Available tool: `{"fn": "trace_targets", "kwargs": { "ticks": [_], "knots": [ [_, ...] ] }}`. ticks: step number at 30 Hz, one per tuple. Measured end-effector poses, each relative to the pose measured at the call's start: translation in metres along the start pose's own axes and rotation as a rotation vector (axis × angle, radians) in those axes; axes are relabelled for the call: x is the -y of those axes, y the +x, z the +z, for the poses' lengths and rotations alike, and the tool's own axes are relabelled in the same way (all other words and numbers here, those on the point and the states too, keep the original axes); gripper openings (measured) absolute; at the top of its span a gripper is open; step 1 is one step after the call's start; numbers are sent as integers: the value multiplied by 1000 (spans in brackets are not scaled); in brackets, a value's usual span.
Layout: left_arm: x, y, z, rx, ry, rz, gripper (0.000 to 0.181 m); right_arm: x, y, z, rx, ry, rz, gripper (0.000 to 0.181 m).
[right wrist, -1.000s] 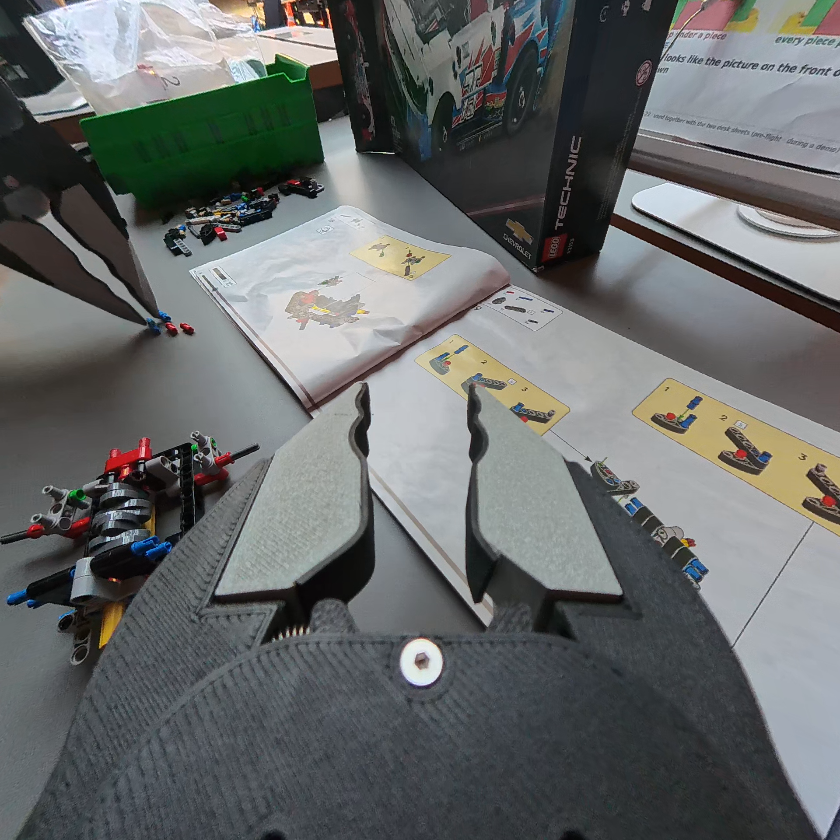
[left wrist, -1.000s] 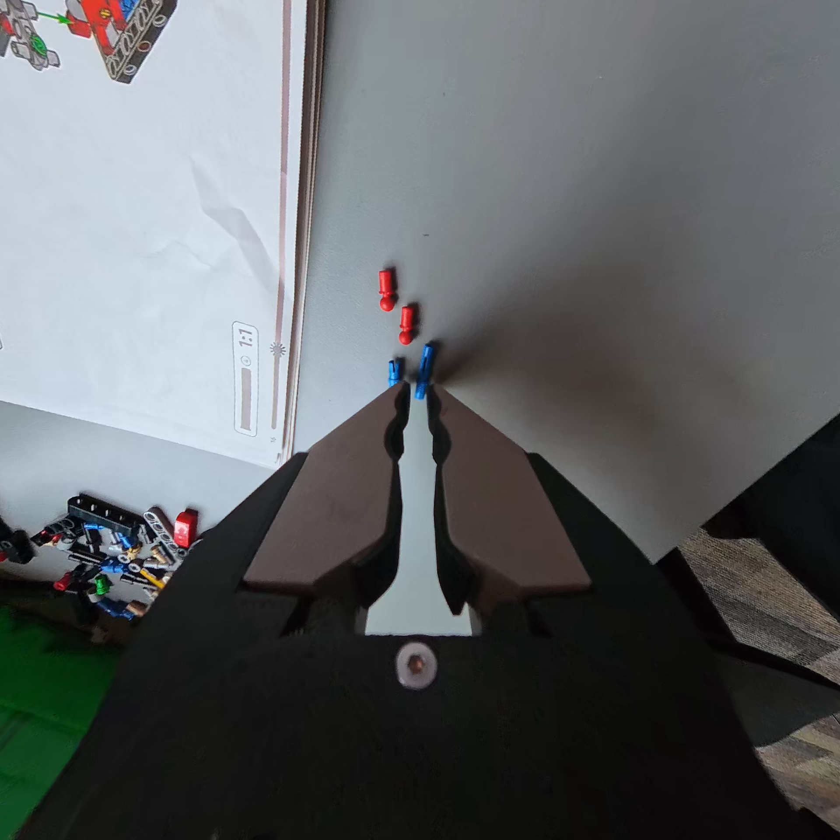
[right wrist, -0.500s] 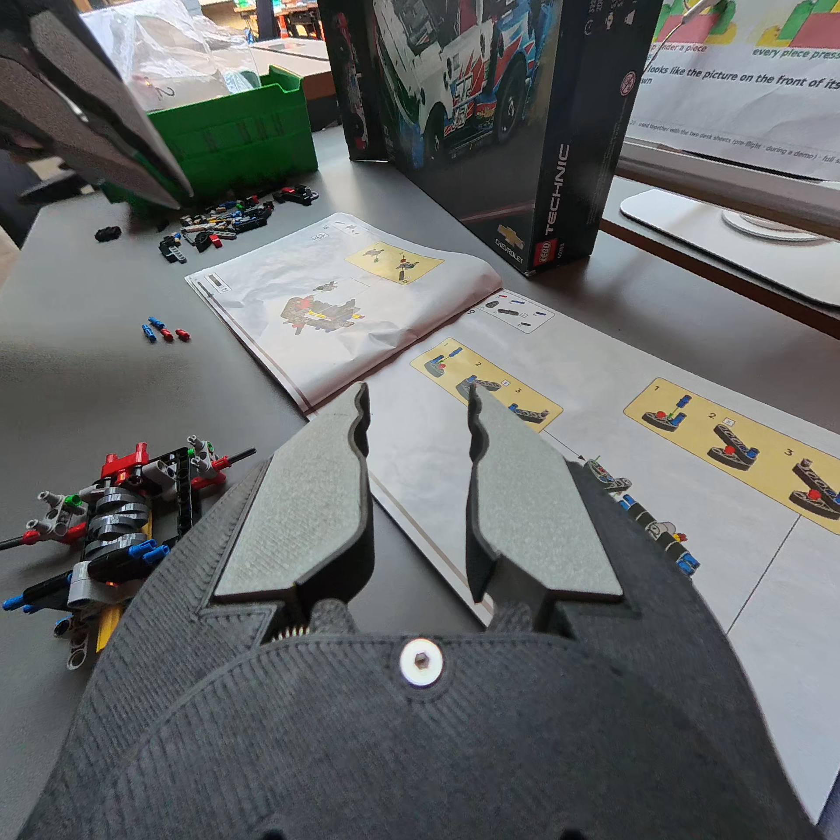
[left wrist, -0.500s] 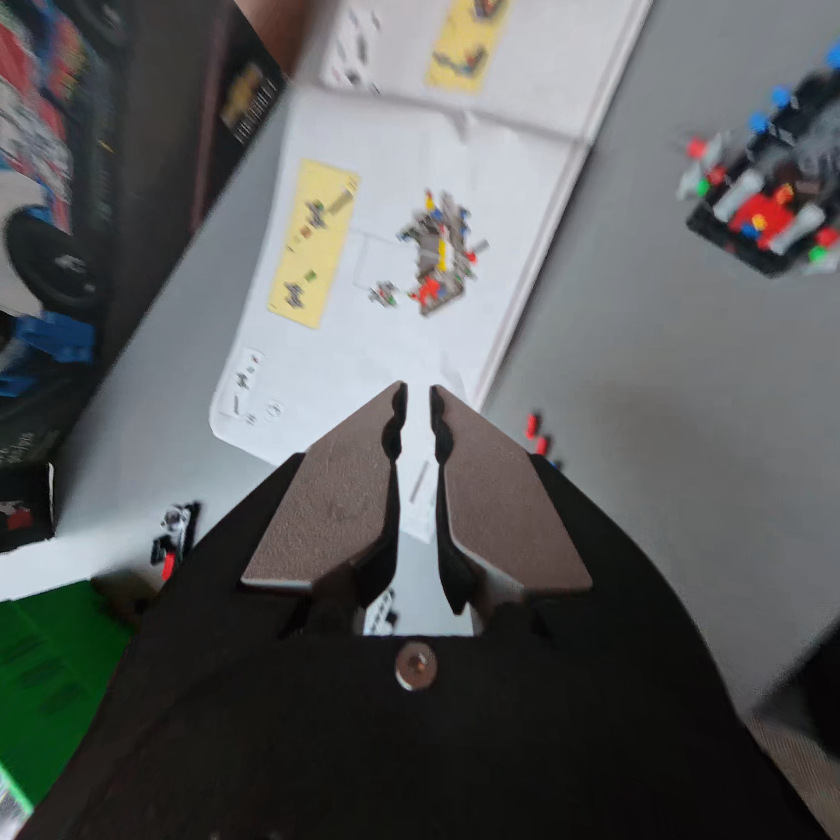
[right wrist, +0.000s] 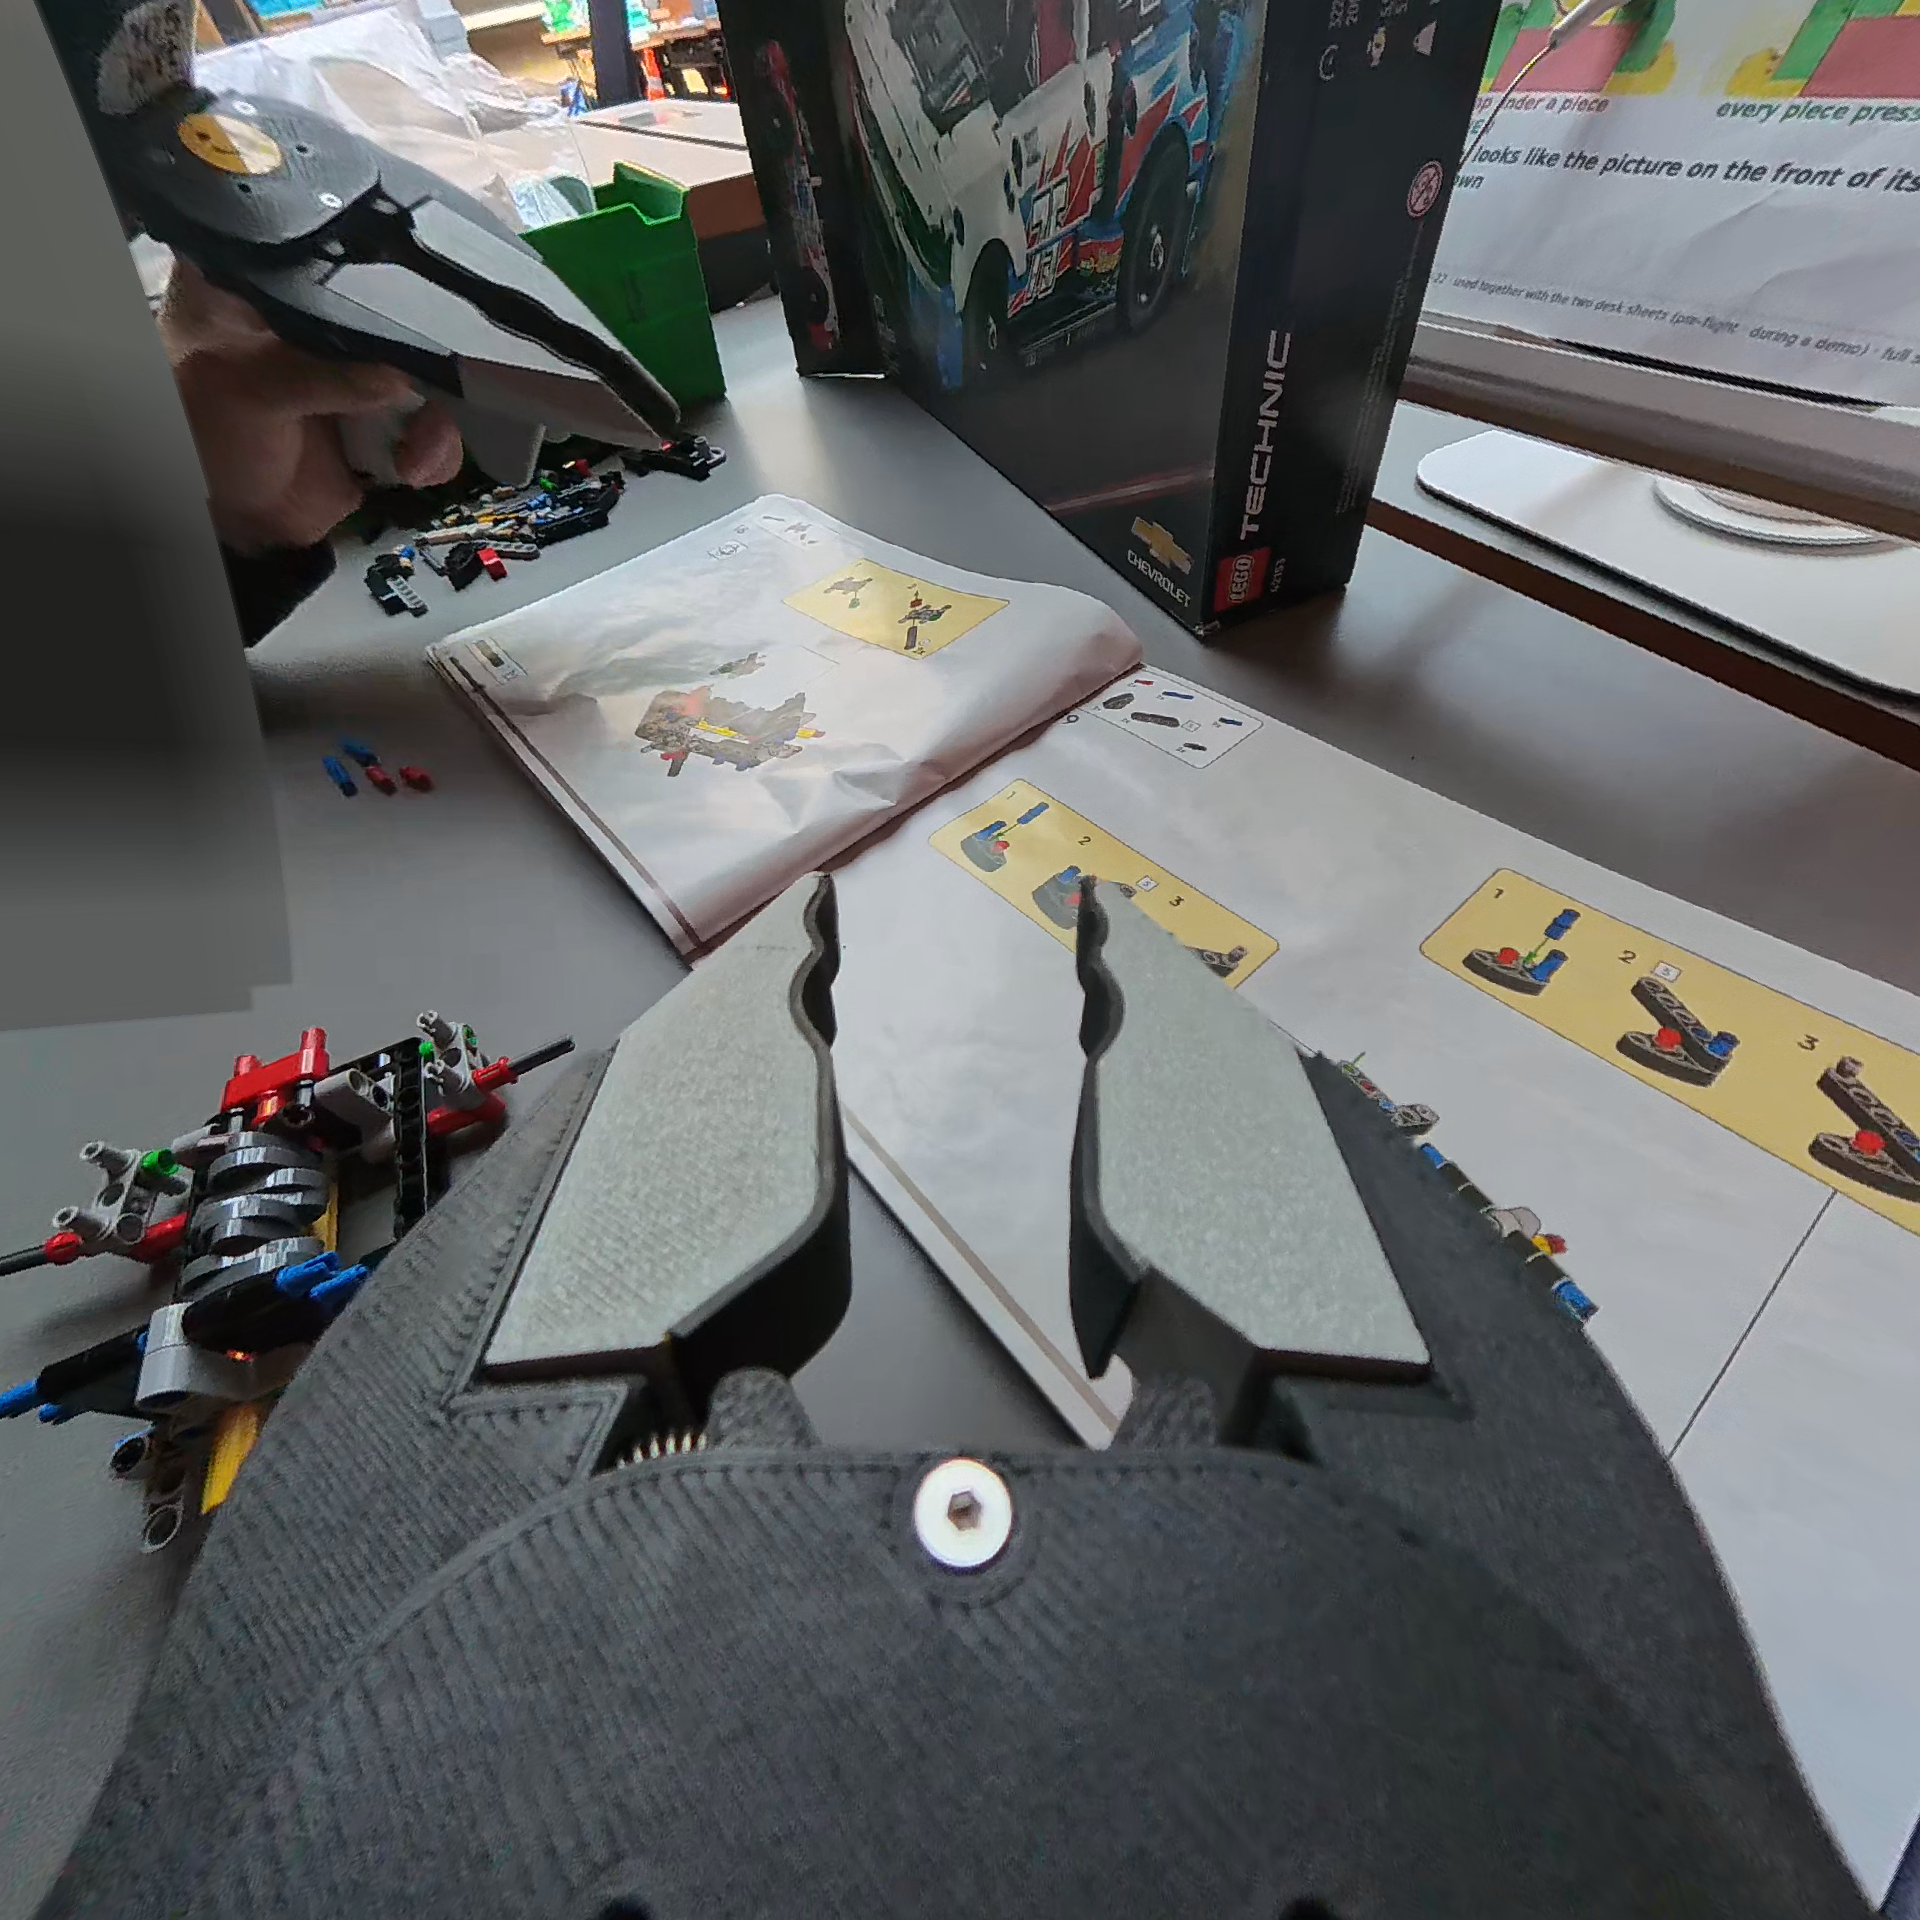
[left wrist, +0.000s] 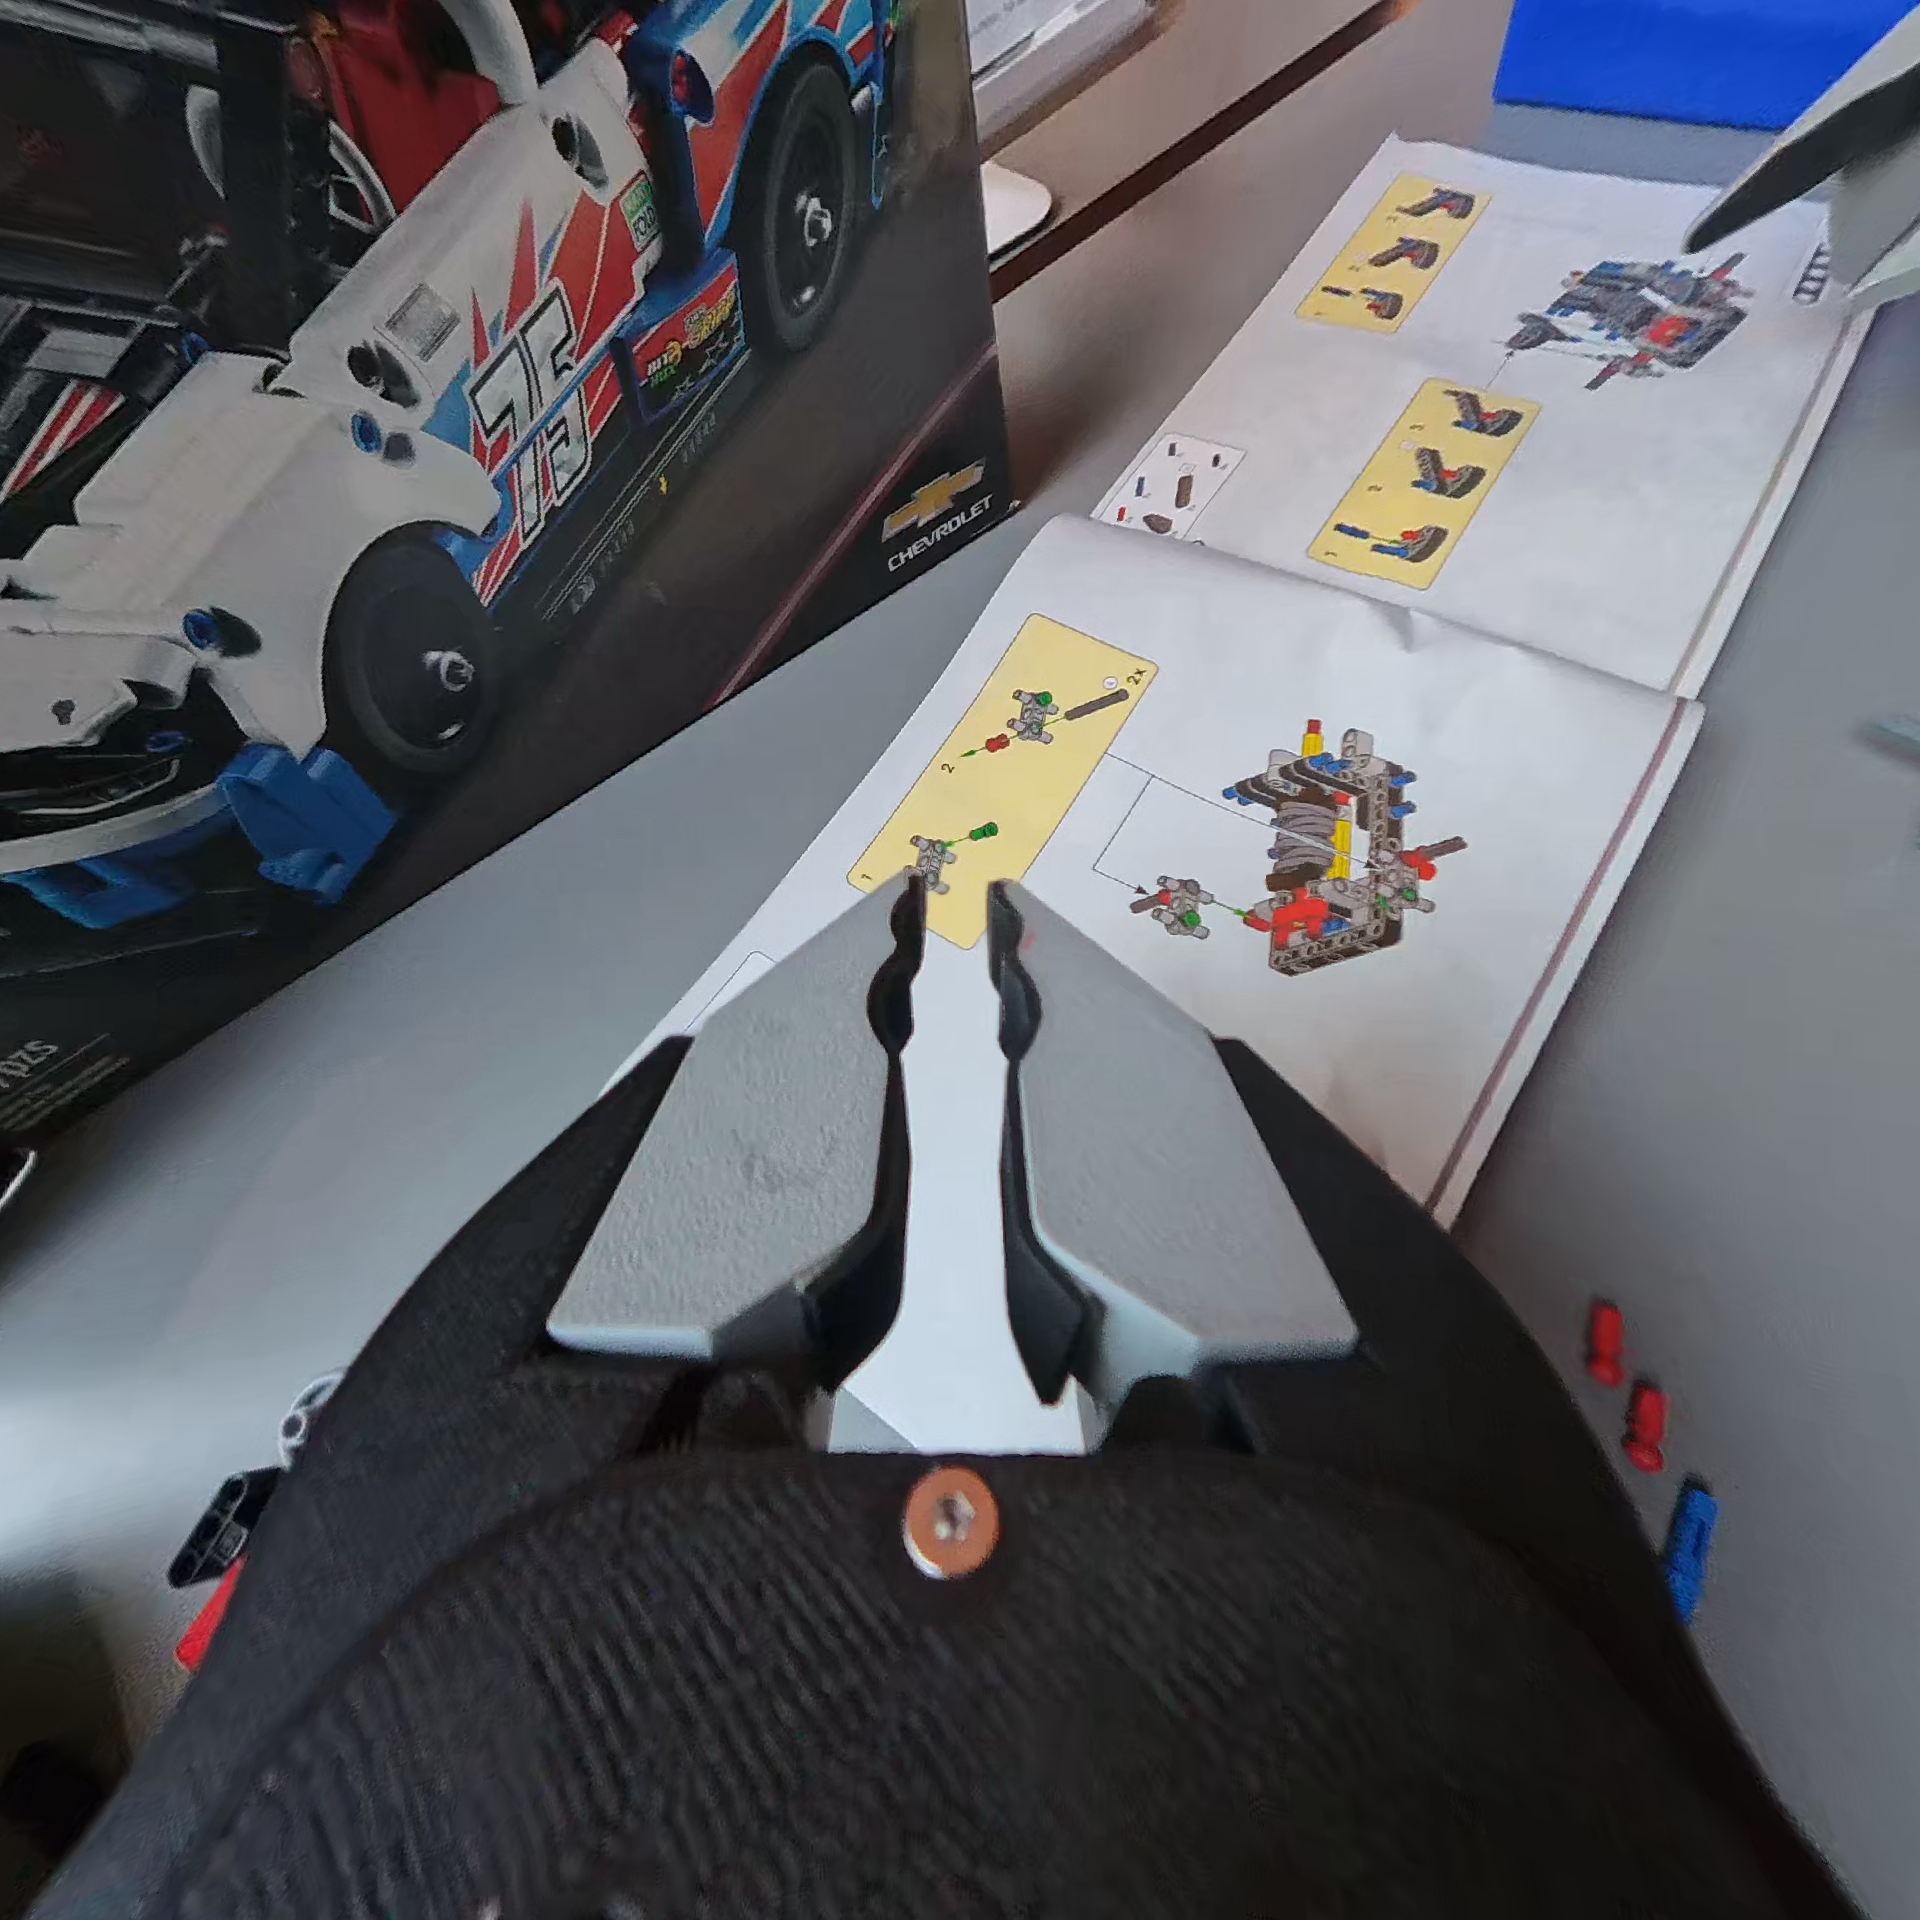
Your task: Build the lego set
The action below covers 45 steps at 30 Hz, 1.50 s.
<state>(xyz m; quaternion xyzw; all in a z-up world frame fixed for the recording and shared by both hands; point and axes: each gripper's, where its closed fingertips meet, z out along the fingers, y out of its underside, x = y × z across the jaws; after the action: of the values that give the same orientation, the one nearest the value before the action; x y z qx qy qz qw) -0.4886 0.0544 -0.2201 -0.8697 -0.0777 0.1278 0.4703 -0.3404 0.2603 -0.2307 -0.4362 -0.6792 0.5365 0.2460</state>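
Up and away goes the left gripper — a second ago its tips were down at the little red and blue pins, and now it is lifted off them and pointing across the open instruction booklet toward the set's box. Its jaws show only a narrow gap with nothing between them, so it comes away empty-handed. The red pins and a blue pin lie on the grey surface just beside its right flank, apparently set apart from the rest as the pieces for the coming step.

From the right wrist view, the same left gripper hangs over the loose parts pile in front of the green bin, looking very much like a hunt for the next piece. The sorted pins sit well apart from that pile, near the booklet's edge.

Meanwhile the right gripper hovers wide open and empty above the booklet's nearer page, with the half-built assembly resting on the surface just to its left, close at hand for when parts arrive. Plenty of building remains.
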Motion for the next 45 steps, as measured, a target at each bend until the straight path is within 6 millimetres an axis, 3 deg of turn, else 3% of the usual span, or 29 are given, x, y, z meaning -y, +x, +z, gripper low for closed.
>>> {"fn": "trace_targets", "kwargs": {
  "ticks": [5,10,20,27,32,38,45],
  "knots": [
    [0,-9,-7,28,46,-37,22,1,2,0,6,5,26,45],
    [-8,-12,-1,17,32,-86,39,1,1,-1,12,9,17,46],
    [-17,-11,8,24,-13,-110,54,2,1,-2,34,17,47,53],
    [-9,-23,-4,83,27,-156,70,2,-2,-3,58,22,31,64],
    [17,-21,-26,126,102,-146,72,5,-2,-6,4,44,-31,68],
    [38,23,-54,30,155,-157,77,10,7,-15,-55,82,-10,81],
    [41,55,-53,-49,115,-204,96,10,33,-25,-233,97,12,82]
  ]
}}
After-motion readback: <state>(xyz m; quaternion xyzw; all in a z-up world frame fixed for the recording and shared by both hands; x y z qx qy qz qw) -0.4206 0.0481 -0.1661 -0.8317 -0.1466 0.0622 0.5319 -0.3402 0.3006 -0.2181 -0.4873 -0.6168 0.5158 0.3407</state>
